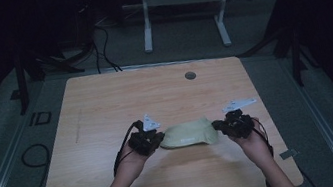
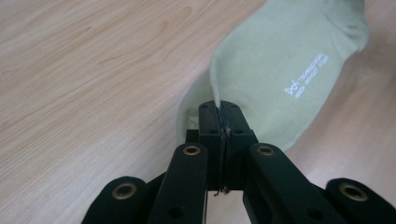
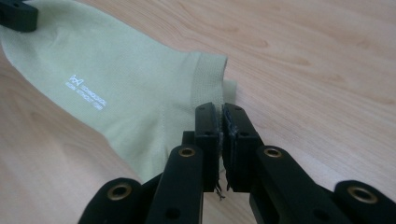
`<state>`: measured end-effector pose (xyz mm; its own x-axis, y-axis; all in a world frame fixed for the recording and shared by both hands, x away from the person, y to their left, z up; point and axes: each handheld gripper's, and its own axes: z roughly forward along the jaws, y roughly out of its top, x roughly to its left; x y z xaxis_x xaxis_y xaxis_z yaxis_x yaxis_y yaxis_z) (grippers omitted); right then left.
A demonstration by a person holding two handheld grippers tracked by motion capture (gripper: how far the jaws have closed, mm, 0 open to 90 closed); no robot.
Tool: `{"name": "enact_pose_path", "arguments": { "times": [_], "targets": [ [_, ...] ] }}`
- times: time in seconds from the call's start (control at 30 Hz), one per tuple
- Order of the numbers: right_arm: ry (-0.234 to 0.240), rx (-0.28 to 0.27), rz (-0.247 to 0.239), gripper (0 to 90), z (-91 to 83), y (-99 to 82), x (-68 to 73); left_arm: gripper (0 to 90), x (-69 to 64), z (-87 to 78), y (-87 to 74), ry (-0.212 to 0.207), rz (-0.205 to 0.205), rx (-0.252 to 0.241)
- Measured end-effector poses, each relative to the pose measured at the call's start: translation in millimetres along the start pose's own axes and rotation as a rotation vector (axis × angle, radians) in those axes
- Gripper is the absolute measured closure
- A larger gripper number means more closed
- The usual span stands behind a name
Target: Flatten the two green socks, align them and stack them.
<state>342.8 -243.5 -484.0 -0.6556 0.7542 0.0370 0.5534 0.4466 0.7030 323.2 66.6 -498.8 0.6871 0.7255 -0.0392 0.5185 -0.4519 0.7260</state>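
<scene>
Left gripper (image 2: 219, 122): black jaws pressed together on a raised fold of a pale green knitted sock (image 2: 285, 74), pinching the fabric at the sock's left end as seen from the high view. Right gripper (image 3: 220, 122): jaws nearly together with a thin slit between the pads, set at the ribbed cuff edge of the sock; the cuff fabric meets the jaw tips, but whether it is actually clamped cannot be told from the right gripper view. In the high view the left gripper (image 1: 155, 138) and right gripper (image 1: 220, 126) sit at opposite ends of the sock (image 1: 188, 134), which lies stretched between them on the light wood-grain tabletop (image 1: 106, 108), toward the person's side and roughly centred left to right. Small white printed lettering (image 2: 306, 74) shows on the sock's flat side. A hand (image 1: 132, 162) holds the left gripper, a hand (image 1: 253, 141) holds the right. A round grey grommet (image 1: 190, 75) sits near the far table edge.
</scene>
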Motion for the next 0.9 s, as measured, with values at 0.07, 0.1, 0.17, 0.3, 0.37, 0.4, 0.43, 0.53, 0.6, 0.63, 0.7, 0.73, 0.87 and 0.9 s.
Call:
{"name": "enact_pose_path", "arguments": {
  "times": [0.07, 0.1, 0.17, 0.3, 0.37, 0.4, 0.43, 0.53, 0.6, 0.63, 0.7, 0.73, 0.87, 0.9],
  "targets": [
    [0.0, 0.019, 0.012, 85.1, 8.9, -1.0, -5.1, 88.6, 3.3, 9.7, -1.5, -0.001, -0.014, 0.025],
    [0.0, 0.034, 0.018, 85.2, 14.2, -1.9, -7.7, 88.7, 4.1, 13.6, -2.4, -0.004, -0.016, 0.032],
    [-0.008, 0.056, 0.021, 85.1, 21.7, -3.4, -10.7, 88.6, 3.2, 20.6, -3.8, 0.0, -0.008, 0.049],
    [-0.012, 0.086, 0.03, 85.1, 33.6, -4.8, -16.4, 88.6, 5.5, 30.2, -6.4, 0.003, -0.021, 0.066],
    [-0.018, 0.089, 0.031, 85.1, 39.0, -4.4, -18.2, 88.6, 6.5, 32.8, -7.0, 0.005, -0.026, 0.073],
    [-0.014, 0.094, 0.032, 85.1, 41.0, -4.3, -18.7, 88.6, 6.6, 34.2, -7.7, 0.006, -0.025, 0.074],
    [-0.02, 0.098, 0.032, 85.0, 44.4, -4.3, -19.0, 88.5, 6.6, 35.7, -8.2, 0.008, -0.023, 0.081],
    [-0.024, 0.113, 0.031, 85.0, 52.0, -4.9, -20.0, 88.6, 9.1, 40.5, -10.4, 0.007, -0.036, 0.091],
    [-0.032, 0.124, 0.028, 84.9, 55.3, -5.4, -20.5, 88.5, 10.0, 41.6, -10.8, 0.0, -0.037, 0.092],
    [-0.034, 0.127, 0.032, 84.8, 57.6, -6.2, -21.4, 88.4, 9.3, 45.2, -12.5, 0.003, -0.04, 0.099],
    [-0.034, 0.131, 0.035, 84.7, 60.4, -7.3, -23.3, 88.4, 8.4, 47.4, -13.9, 0.004, -0.039, 0.102],
    [-0.035, 0.131, 0.039, 84.4, 61.1, -7.8, -23.7, 88.4, 8.4, 48.1, -14.4, 0.005, -0.039, 0.105],
    [-0.03, 0.135, 0.044, 83.3, 63.9, -10.1, -24.3, 88.1, 9.5, 49.6, -16.3, 0.002, -0.041, 0.117],
    [-0.029, 0.138, 0.045, 82.5, 64.8, -10.7, -24.3, 88.1, 10.0, 50.3, -17.0, 0.001, -0.042, 0.118]
  ]
}}
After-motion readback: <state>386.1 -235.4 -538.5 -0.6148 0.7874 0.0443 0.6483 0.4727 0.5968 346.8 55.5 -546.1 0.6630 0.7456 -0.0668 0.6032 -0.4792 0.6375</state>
